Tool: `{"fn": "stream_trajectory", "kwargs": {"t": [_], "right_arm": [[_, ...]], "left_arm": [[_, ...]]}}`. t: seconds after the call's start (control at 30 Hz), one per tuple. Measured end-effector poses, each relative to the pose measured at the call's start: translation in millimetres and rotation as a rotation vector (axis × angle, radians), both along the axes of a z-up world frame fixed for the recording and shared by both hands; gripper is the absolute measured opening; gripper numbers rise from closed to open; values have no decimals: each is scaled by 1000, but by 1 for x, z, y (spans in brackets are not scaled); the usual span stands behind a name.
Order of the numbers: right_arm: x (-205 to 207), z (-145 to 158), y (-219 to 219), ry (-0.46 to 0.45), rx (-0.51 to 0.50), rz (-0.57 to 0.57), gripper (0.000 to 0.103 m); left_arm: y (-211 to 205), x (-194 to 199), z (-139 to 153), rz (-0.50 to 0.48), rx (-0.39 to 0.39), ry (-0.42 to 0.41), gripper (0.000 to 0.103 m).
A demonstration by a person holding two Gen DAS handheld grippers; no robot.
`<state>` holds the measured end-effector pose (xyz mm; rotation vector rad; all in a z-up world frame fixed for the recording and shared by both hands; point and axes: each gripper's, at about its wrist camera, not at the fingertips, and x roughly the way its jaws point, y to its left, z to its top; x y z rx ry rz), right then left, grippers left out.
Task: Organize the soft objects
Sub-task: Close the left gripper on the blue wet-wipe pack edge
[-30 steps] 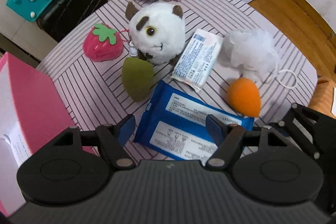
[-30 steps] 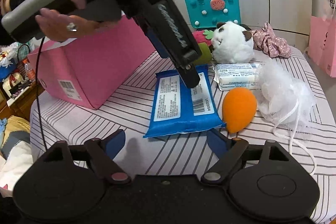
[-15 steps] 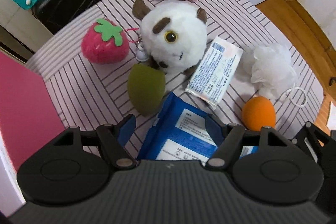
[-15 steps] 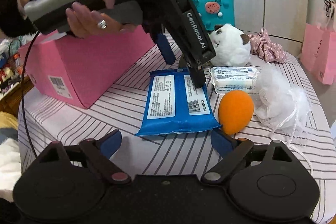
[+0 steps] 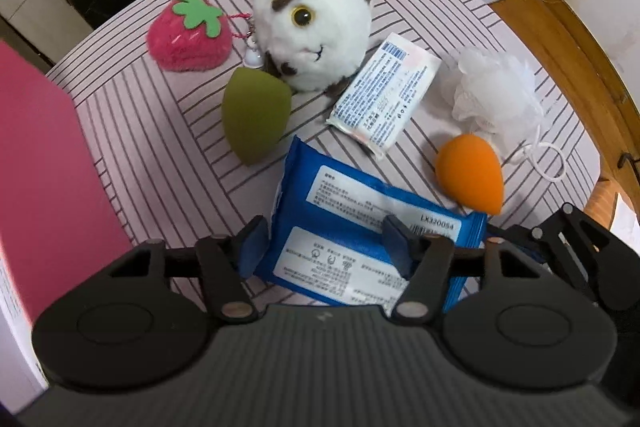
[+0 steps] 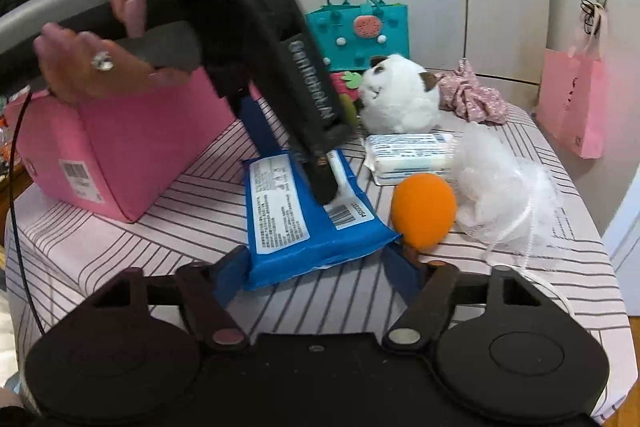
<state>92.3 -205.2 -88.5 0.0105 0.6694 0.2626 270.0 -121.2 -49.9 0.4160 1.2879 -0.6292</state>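
Both sets of jaws are closing at this moment, and both are straddling the blue wipes pack (image 5: pixel 360 227). The left gripper (image 5: pixel 326 243) is pointing steeply down over it, its pads narrowing onto the pack's near half; whether they are pressing yet I cannot tell. The right gripper (image 6: pixel 316 273) is sitting low at the pack's short end with its jaws wider, one pad just beside a corner and the other near the pack's edge, seemingly not pinching.

Taking that pack as the landmark and going down in size: the pink box (image 6: pixel 120 143) is standing just beside it, across a strip of striped tablecloth (image 5: pixel 168 163), and is probably the place for the soft things. The white plush animal (image 5: pixel 316 31) is sitting beyond the pack's far end. The white bath pouf (image 5: pixel 496 95) is lying off its far corner, away from the box. The pack itself is resting flat, one end slightly raised. The white tissue packet (image 5: pixel 384 99) is lying just beyond it, the strawberry plush (image 5: pixel 188 35) farther off. The green sponge (image 5: pixel 254 119) is near its far corner, the orange sponge (image 5: pixel 470 175) touching or nearly touching its edge.

The step in hand looks like picking up the pack. Next, it calls for a firm pinch on slippery, yielding film, then a lift clearing the orange sponge towards the box.
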Motion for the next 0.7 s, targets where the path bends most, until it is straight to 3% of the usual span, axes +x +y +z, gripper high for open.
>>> {"fn": "stream_trajectory", "kwargs": {"t": [0.17, 0.33, 0.47, 0.6, 0.67, 0.7], "right_arm": [[-5, 2, -5, 6, 0, 16, 57], [-11, 2, -14, 7, 23, 24, 39], [-10, 2, -19, 19, 43, 29, 37], [-10, 2, -18, 14, 39, 32, 37], [-11, 1, -20, 17, 68, 44, 26], [-11, 1, -21, 18, 77, 44, 26]], "left_arm": [[6, -11, 4, 28, -3, -24, 51], [8, -19, 4, 56, -22, -39, 54], [11, -13, 1, 106, -48, -3, 63], [13, -8, -4, 130, -64, 16, 61], [13, -10, -4, 130, -74, 12, 58], [13, -14, -4, 120, -78, 6, 57]]}}
